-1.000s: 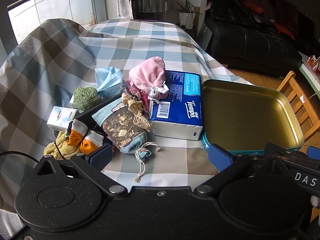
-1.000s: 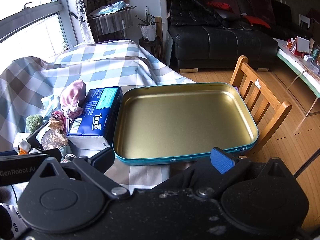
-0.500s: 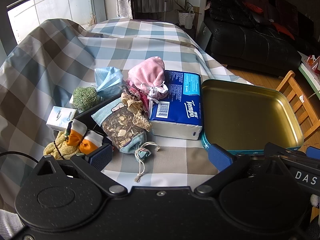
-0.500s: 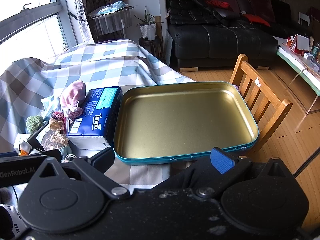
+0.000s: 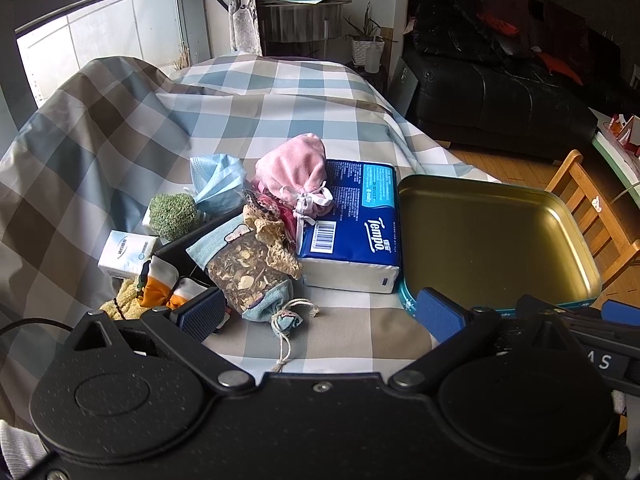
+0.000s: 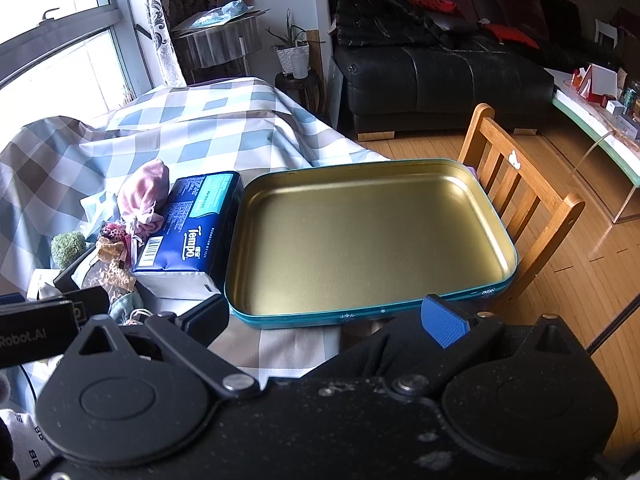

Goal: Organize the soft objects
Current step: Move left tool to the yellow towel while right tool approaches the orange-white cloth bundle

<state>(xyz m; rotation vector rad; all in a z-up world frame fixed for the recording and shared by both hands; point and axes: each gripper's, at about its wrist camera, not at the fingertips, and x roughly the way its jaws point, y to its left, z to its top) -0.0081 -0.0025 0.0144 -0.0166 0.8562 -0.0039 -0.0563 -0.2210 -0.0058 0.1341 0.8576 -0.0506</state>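
Observation:
A heap of soft things lies on the checked tablecloth (image 5: 248,112): a pink drawstring pouch (image 5: 294,176), a blue Tempo tissue pack (image 5: 354,220), a clear-fronted sachet of dried herbs (image 5: 248,272), a green pompom (image 5: 173,216), a blue face mask (image 5: 218,184), a small white tissue packet (image 5: 126,250) and an orange-and-white bow (image 5: 160,286). Right of the heap stands an empty gold tin tray (image 5: 492,240) (image 6: 360,236) with a teal rim. My left gripper (image 5: 320,312) is open just before the sachet, holding nothing. My right gripper (image 6: 324,320) is open at the tray's near rim, holding nothing.
A wooden chair (image 6: 520,196) stands close behind the tray's right side. A black sofa (image 6: 440,72) and a potted plant (image 6: 294,54) are at the back. The table's edge drops to a wooden floor (image 6: 592,264) on the right. The cloth rises in a hump at far left.

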